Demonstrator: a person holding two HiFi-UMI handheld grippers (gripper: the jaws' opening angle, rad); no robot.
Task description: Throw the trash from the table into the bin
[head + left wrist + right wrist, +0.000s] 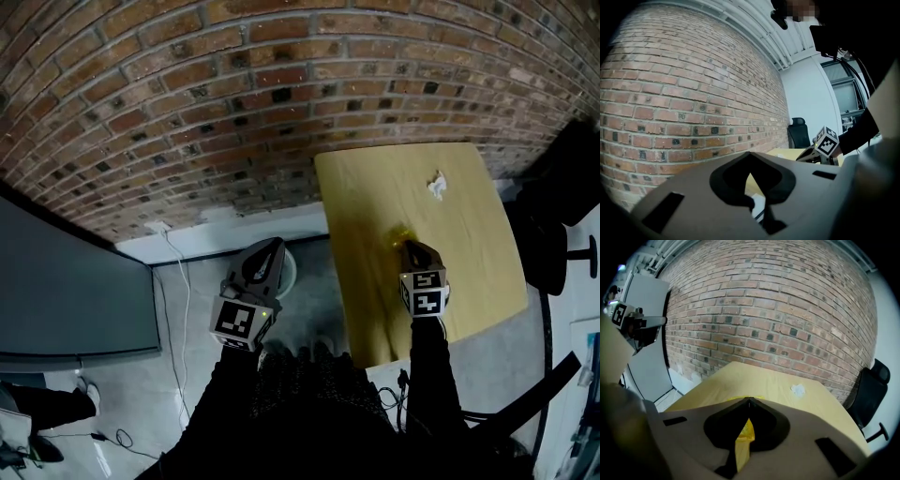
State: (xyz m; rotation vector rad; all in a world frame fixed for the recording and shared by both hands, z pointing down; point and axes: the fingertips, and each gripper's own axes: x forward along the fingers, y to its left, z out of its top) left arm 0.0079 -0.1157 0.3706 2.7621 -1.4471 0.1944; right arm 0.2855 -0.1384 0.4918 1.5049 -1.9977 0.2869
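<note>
My right gripper (pixel 409 246) rests low over the yellow wooden table (pixel 375 192), shut on a crumpled yellow wrapper (pixel 401 232). In the right gripper view the wrapper (pixel 744 434) is pinched between the closed jaws (pixel 749 399). Farther back on the table (pixel 754 378) lies a crumpled white paper (pixel 437 185), also visible as the white paper (pixel 798 390) near the wall. My left gripper (pixel 272 246) hangs off the table's left side, above a white bin (pixel 289 272) on the floor. Its jaws (pixel 750 153) meet at the tips, and I see nothing held between them.
A brick wall (pixel 234 103) runs behind the table. A black office chair (pixel 553 244) stands at the table's right. A dark panel (pixel 66 291) stands at the left, with a white cable (pixel 169 272) on the grey floor beside it.
</note>
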